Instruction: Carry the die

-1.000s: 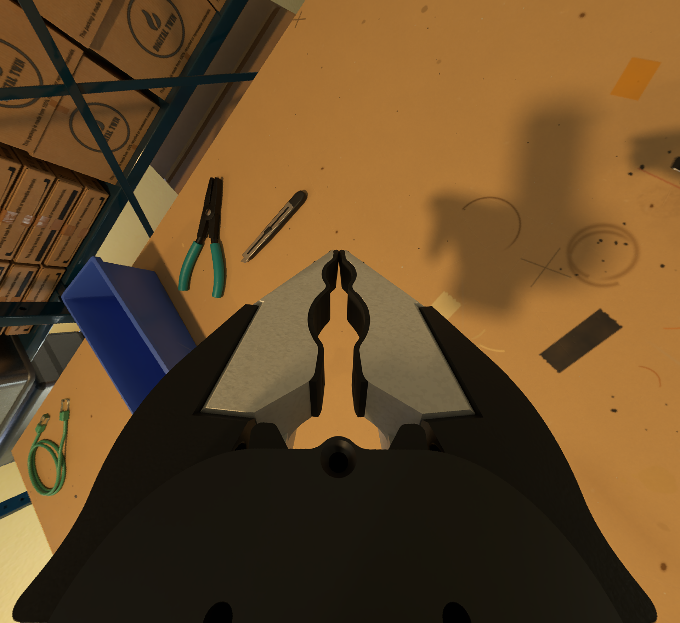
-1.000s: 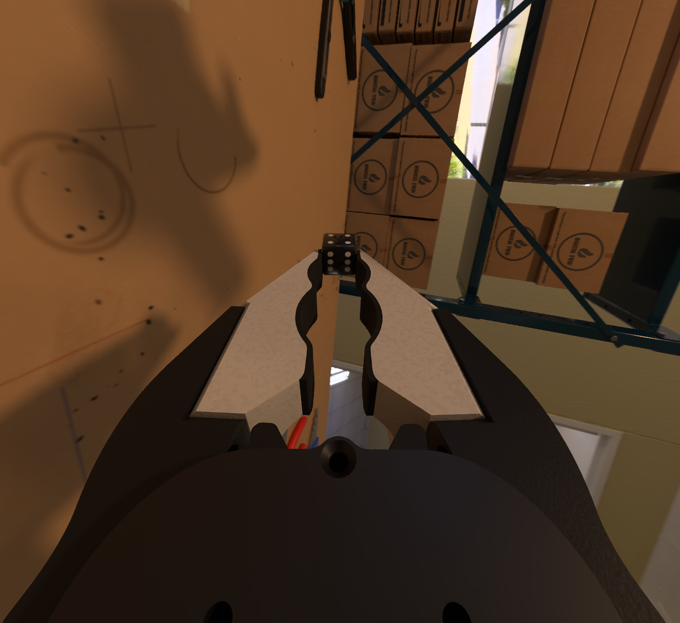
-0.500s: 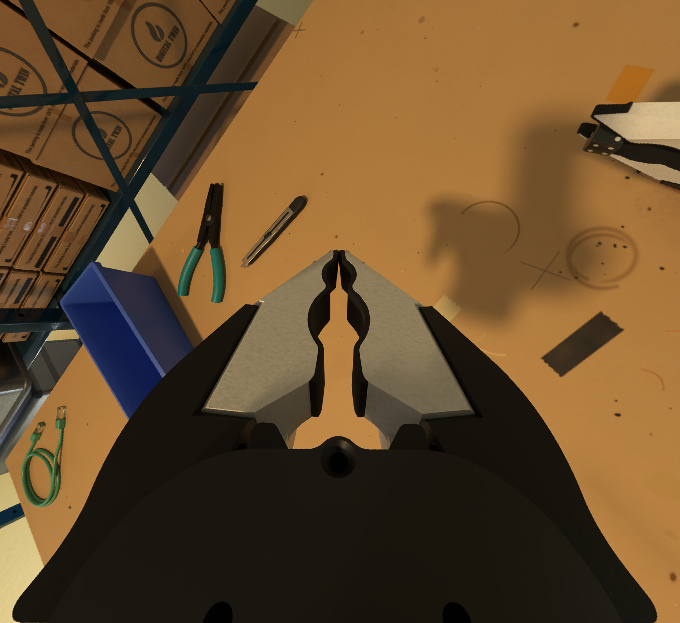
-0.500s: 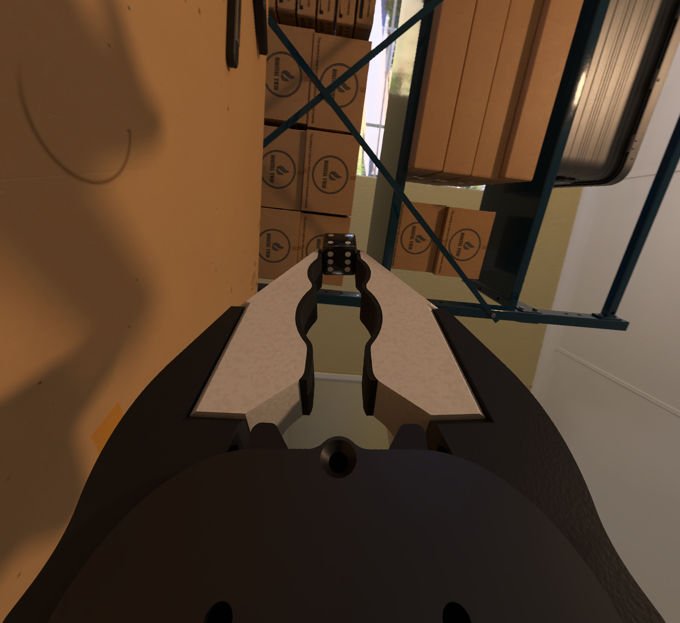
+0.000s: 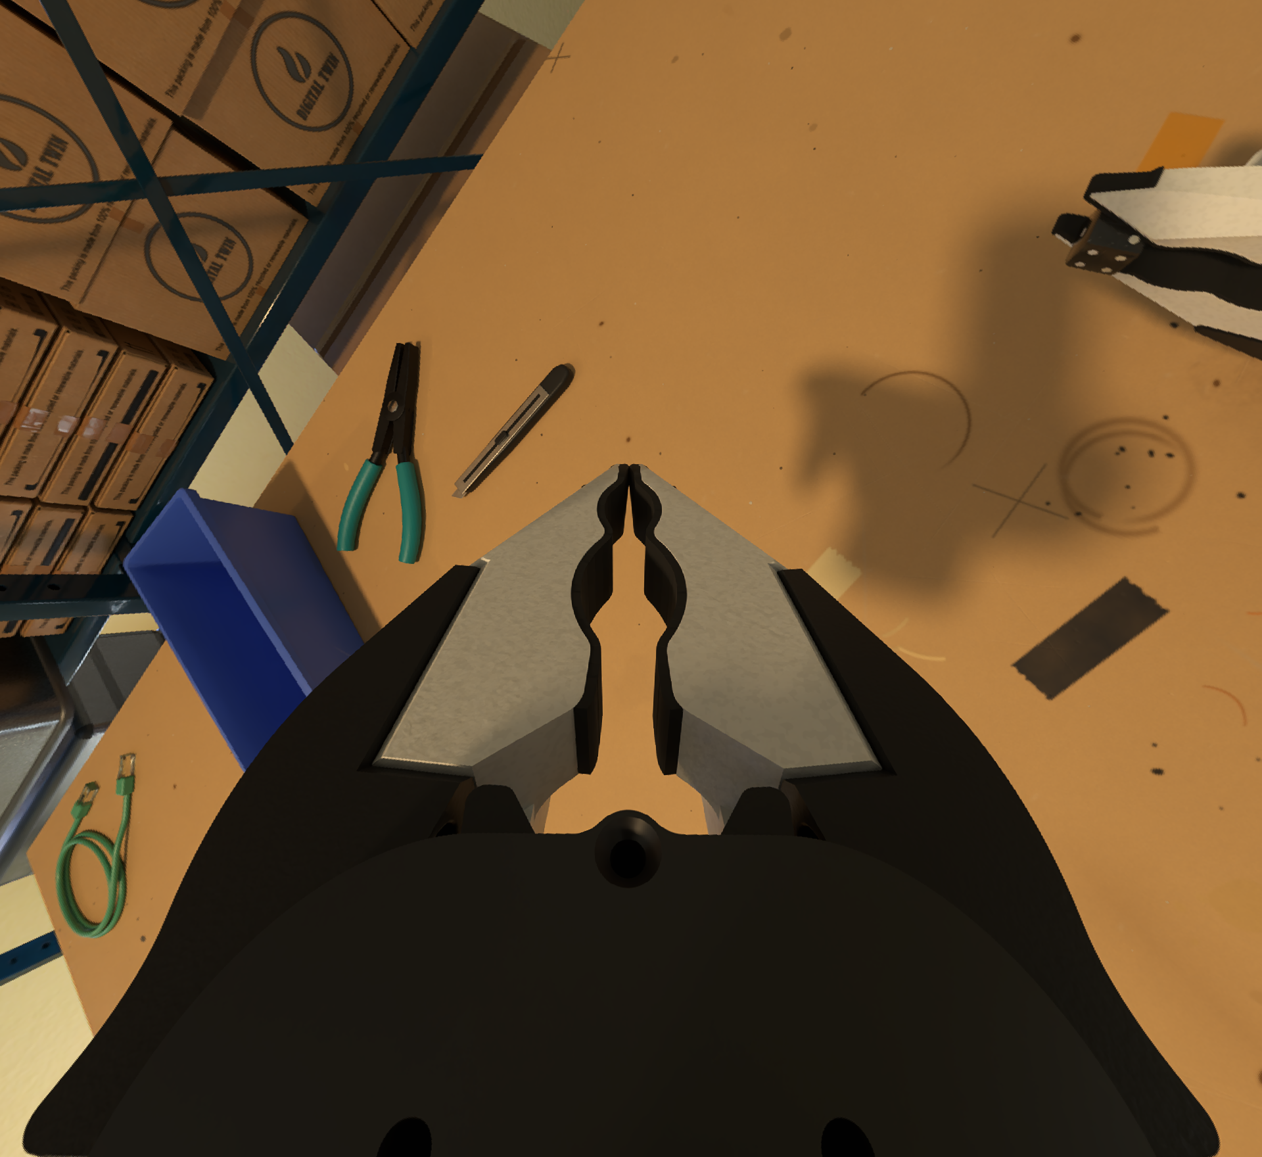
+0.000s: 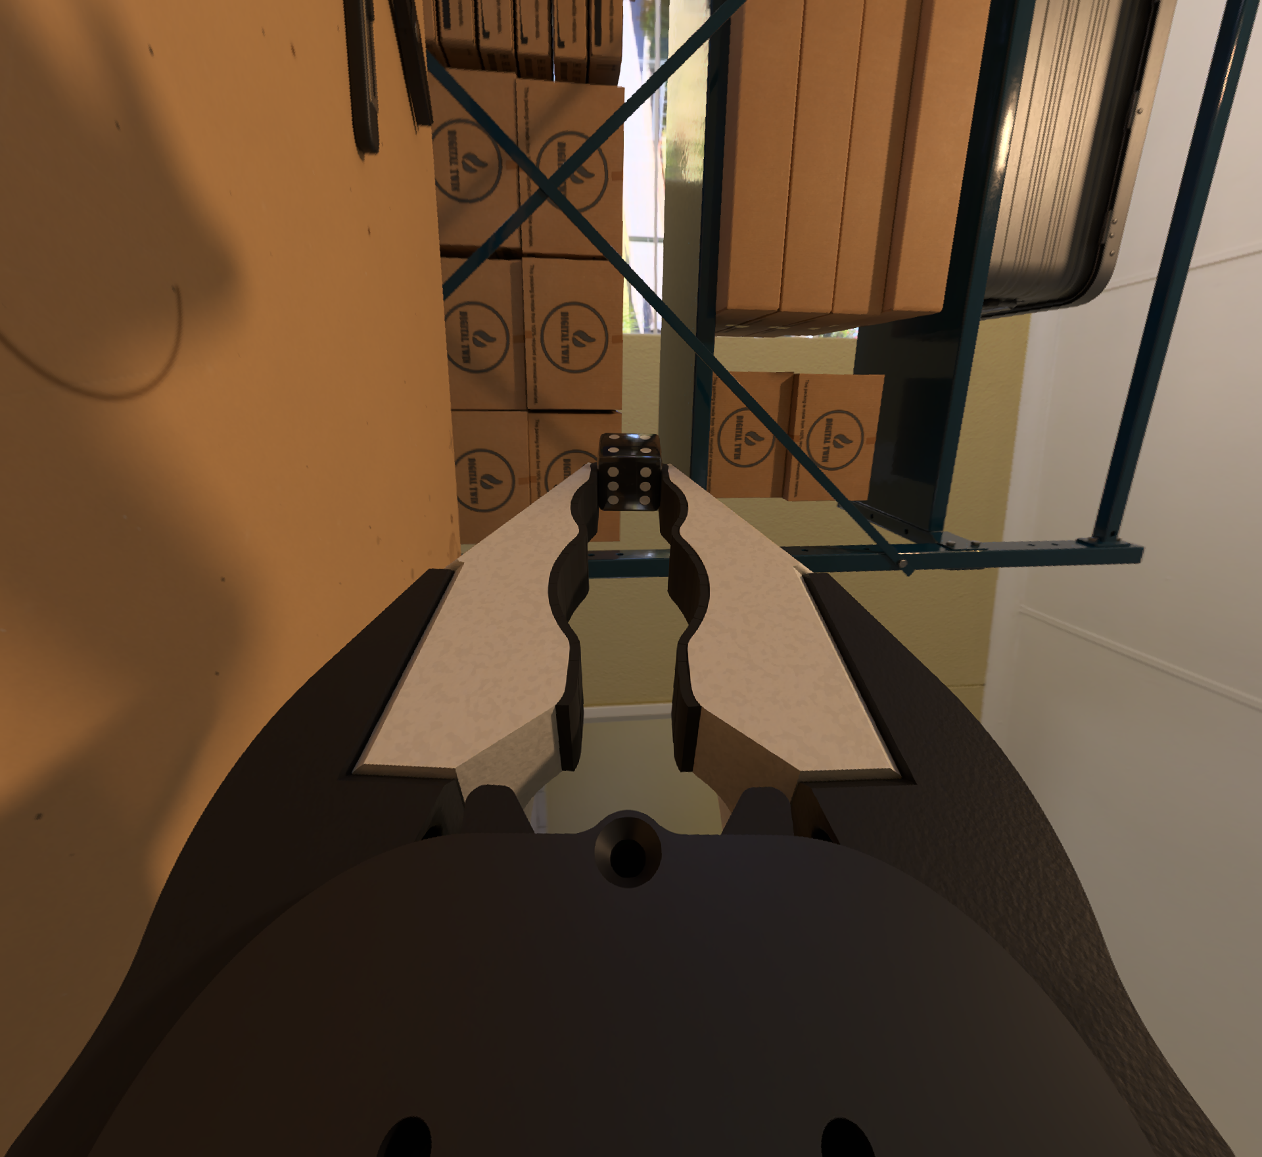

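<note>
The right gripper (image 6: 629,475) grasps the small black die with white dots (image 6: 629,472) between the tips of its two pale fingers (image 6: 509,612); the die sits at the very end of them, and the space behind it between the fingers is free. In the left wrist view the same right gripper (image 5: 1086,236) enters from the right edge, and the die (image 5: 1105,251) is seen there lifted above the orange-brown wooden bench (image 5: 751,202), not touching it.

The left gripper (image 5: 628,475) has its grey fingers (image 5: 505,646) clenched together with the tips touching, and nothing is between them. It hangs over the bench.

Taking the left gripper's fingertips as landmark: a grey utility knife (image 5: 513,429) lies on the bench just beyond them to the left, and a pair of pliers with green handles (image 5: 389,462) lies further left of the knife. A blue plastic bin (image 5: 232,598) stands at the bench edge, left of the fingers, and a coiled green cable (image 5: 92,851) lies nearer to the camera than the bin. A strip of black tape (image 5: 1089,638) lies to the right. Beyond the bench edge there is a blue metal rack (image 5: 171,182) with brown cardboard boxes (image 5: 293,65).
</note>
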Available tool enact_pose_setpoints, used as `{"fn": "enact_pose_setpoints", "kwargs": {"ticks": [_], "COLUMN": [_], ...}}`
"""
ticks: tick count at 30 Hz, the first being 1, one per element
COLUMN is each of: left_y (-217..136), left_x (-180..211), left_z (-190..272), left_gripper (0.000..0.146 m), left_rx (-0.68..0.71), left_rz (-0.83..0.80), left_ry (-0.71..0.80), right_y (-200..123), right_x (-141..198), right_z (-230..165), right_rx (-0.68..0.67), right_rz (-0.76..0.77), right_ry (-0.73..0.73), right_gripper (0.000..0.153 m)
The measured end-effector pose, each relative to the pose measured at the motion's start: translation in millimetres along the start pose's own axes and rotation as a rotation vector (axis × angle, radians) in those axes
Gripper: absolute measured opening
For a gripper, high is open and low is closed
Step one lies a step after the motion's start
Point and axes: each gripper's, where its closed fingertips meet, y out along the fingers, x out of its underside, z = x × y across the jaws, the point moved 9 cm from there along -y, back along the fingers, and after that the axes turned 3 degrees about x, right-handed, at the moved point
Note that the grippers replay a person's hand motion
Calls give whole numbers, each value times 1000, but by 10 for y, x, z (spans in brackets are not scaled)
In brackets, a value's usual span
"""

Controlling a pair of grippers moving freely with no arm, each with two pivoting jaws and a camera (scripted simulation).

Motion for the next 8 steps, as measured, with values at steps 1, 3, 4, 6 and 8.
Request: {"fn": "enact_pose_setpoints", "kwargs": {"ticks": [1,3,4,6,8], "left_y": [0,0,0,0,0], "left_x": [3,9,11,12,9], "left_z": [-2,-7,-9,-6,2], "left_gripper": [0,0,0,0,0], "left_rx": [2,9,11,8,0], "left_rz": [3,9,11,12,8], "left_ry": [-2,-8,-11,-10,-2], "right_y": [-21,-54,-64,-67,-46], "right_x": [-11,-28,-35,-35,-24], "right_z": [16,37,37,24,20], "right_rx": [-3,-30,-47,-65,-72], "right_rz": [4,2,3,4,-8], "right_ry": [22,59,70,78,95], "right_gripper": [16,16,16,16,16]}}
